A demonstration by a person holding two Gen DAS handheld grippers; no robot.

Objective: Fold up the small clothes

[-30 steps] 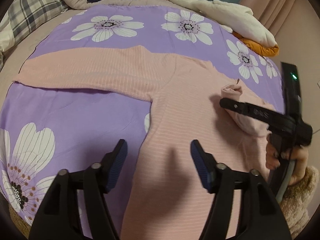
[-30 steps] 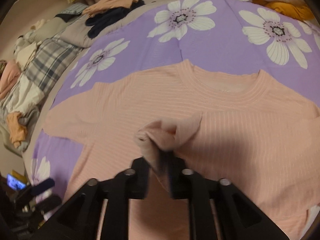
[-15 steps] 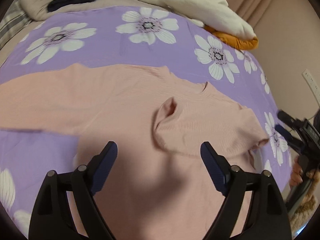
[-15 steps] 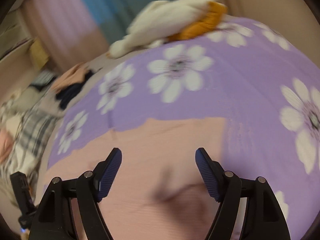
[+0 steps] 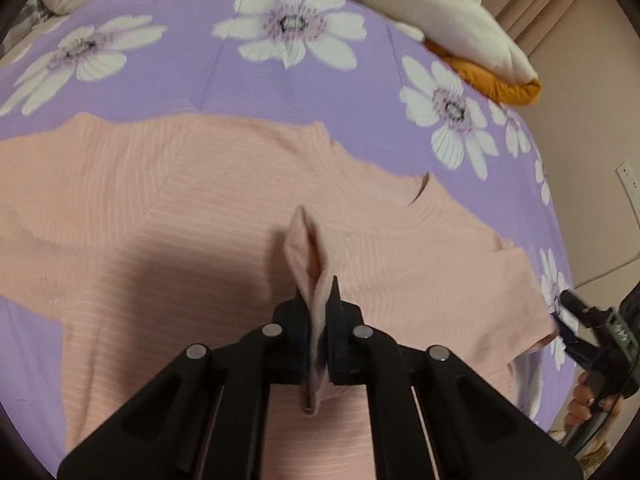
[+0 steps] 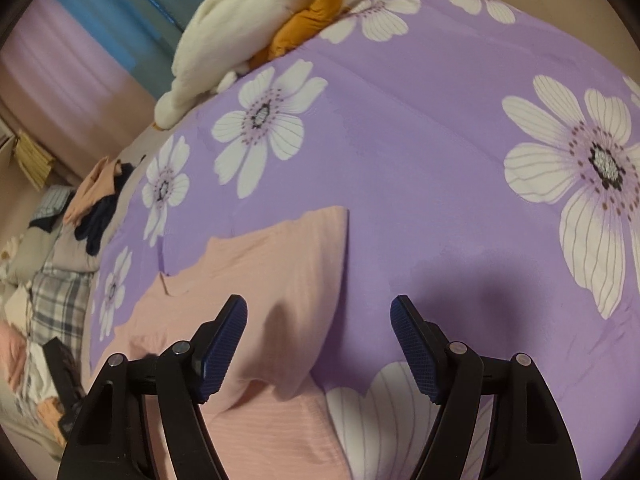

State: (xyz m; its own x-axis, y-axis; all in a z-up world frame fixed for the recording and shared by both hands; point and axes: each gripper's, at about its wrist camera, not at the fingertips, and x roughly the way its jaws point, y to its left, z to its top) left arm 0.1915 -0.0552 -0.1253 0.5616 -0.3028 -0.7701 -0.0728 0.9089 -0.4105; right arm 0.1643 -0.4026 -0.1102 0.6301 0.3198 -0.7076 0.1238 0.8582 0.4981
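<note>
- Our left gripper (image 5: 318,312) has just snapped its fingers together on a raised tuck of the pink ribbed top (image 5: 200,208); the pinched cloth stands up between the pads and pokes out just ahead of them, near the middle of the chest below the neckline.
- The top lies face up and spread flat across the purple flowered bedspread (image 5: 192,80), its long sleeve (image 5: 60,168) running off to the left of the left fingers, its collar just beyond them.
- Our right gripper (image 6: 320,344) has its fingers spread wide with nothing between them, having just opened further; they hover above the top's outer edge, where the pink fabric (image 6: 272,312) ends under the left-hand finger and bare bedspread lies under the other.
- We judge the fold to be at an early stage: one side has been gathered toward the centre, and the left hand now owns the grip.
- The next move, as we read it, calls for the left fingers to carry or settle the tuck without dragging the body askew, while the right fingers close on the edge below them.
- Well beyond both pairs of fingers, a cream and mustard bundle (image 5: 460,20) sits at the bed's far edge, and a heap of dark and peach clothes (image 6: 100,196) with plaid bedding (image 6: 56,300) lies off to the left; none of it blocks the work.
</note>
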